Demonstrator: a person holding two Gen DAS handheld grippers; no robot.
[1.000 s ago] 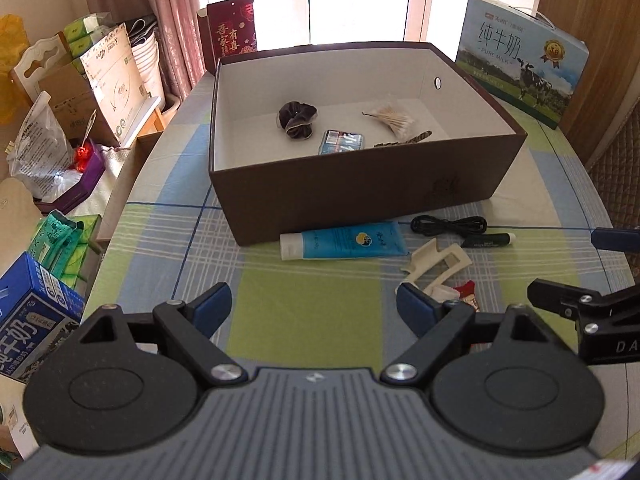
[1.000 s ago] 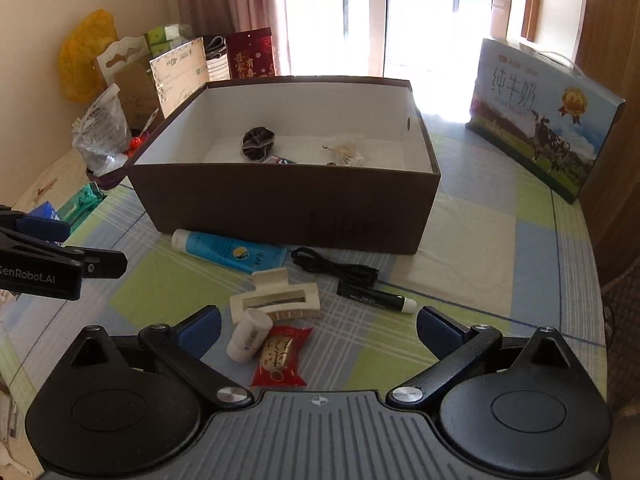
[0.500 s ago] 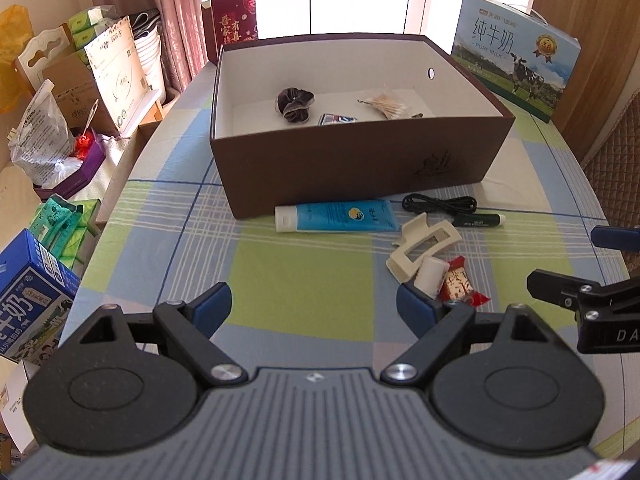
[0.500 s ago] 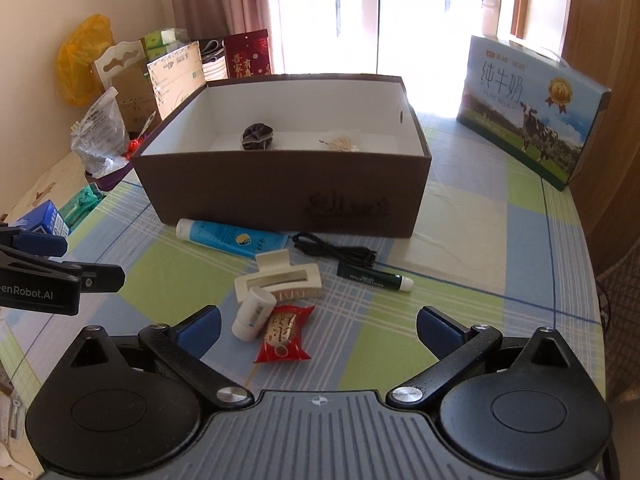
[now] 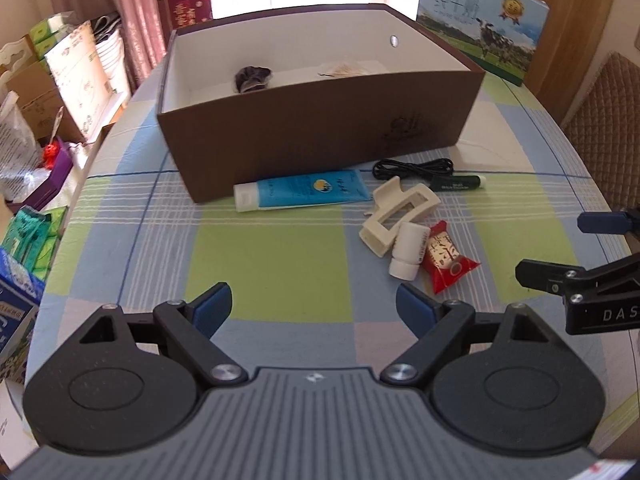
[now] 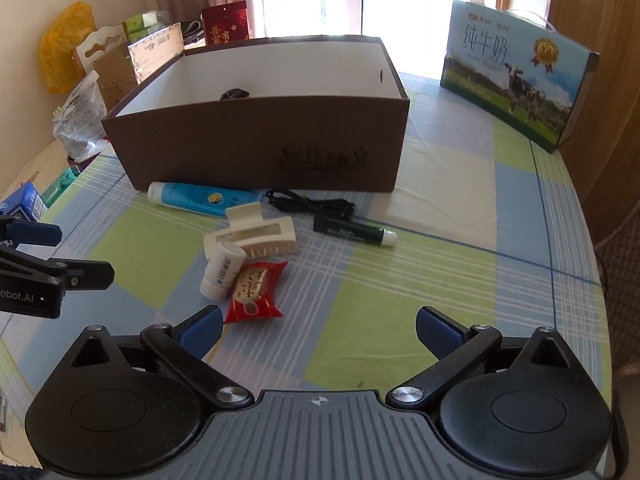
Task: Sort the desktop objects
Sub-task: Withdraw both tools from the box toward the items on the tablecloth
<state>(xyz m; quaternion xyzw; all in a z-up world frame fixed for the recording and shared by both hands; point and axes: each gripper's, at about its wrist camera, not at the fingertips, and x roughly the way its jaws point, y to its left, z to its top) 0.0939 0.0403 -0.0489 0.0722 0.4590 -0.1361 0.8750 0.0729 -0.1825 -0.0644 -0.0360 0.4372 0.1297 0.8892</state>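
Both tongs, left tongs and right tongs, stand apart and empty above the surface; we judge the next move is a grasp of the red snack packet for the brown box.

One box, tube, clip, bottle, sachet, cable, pen

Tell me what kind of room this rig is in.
Likely a home dining or living room: a table with a checked tablecloth, curtains by a bright window, a boxed milk carton pack, and household clutter stacked alongside.
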